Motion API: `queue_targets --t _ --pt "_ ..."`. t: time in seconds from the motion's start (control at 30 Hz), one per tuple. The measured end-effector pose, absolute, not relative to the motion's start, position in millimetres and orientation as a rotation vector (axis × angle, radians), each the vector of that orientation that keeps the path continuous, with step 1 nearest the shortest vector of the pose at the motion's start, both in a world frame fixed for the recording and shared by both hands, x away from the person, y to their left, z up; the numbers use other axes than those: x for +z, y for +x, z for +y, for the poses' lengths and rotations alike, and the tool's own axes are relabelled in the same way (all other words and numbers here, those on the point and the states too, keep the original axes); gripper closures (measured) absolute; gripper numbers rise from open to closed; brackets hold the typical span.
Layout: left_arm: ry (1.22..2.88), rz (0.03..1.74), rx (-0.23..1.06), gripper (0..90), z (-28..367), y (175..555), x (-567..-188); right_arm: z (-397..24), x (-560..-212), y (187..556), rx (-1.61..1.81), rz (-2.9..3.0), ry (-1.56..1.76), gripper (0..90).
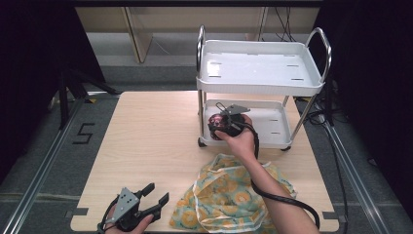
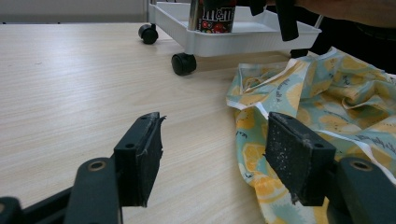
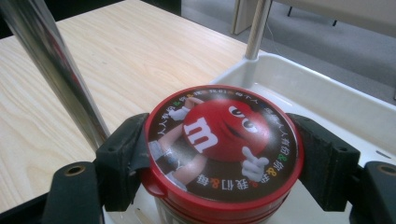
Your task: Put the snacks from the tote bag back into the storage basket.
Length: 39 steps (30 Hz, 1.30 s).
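On the cart's lower shelf (image 1: 272, 127), jaws grip candy tub (image 3: 223, 148).

A steel cart post (image 3: 60, 70) stands just beside the candy tub (image 3: 219, 149); open tabletop (image 1: 151, 141) lies beyond.

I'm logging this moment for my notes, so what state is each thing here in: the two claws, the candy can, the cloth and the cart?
Right claw: shut on the candy can, at the cart's lower tray.
Candy can: upright, red lid on.
Left claw: open, holding nothing, low over the table.
Cloth: crumpled on the table.
Cart: standing on the table, top tray bare.
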<state>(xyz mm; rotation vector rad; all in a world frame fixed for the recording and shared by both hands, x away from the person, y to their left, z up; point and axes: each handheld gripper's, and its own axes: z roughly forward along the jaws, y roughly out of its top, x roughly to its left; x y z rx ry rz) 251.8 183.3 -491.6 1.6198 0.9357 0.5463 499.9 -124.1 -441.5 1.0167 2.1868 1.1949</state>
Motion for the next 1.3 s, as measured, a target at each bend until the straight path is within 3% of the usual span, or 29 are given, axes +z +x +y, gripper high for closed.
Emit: queue_targets --t 0.93,1.3 --pt "1.631 0.971 0.539 35.9 182.7 248.9 -490.8 -123.6 -449.3 500.3 1.186 2.195 1.027 26.2" --pt "1.630 0.969 0.539 35.8 182.4 249.5 -491.2 -127.9 -444.5 491.5 1.187 2.178 1.034 18.0"
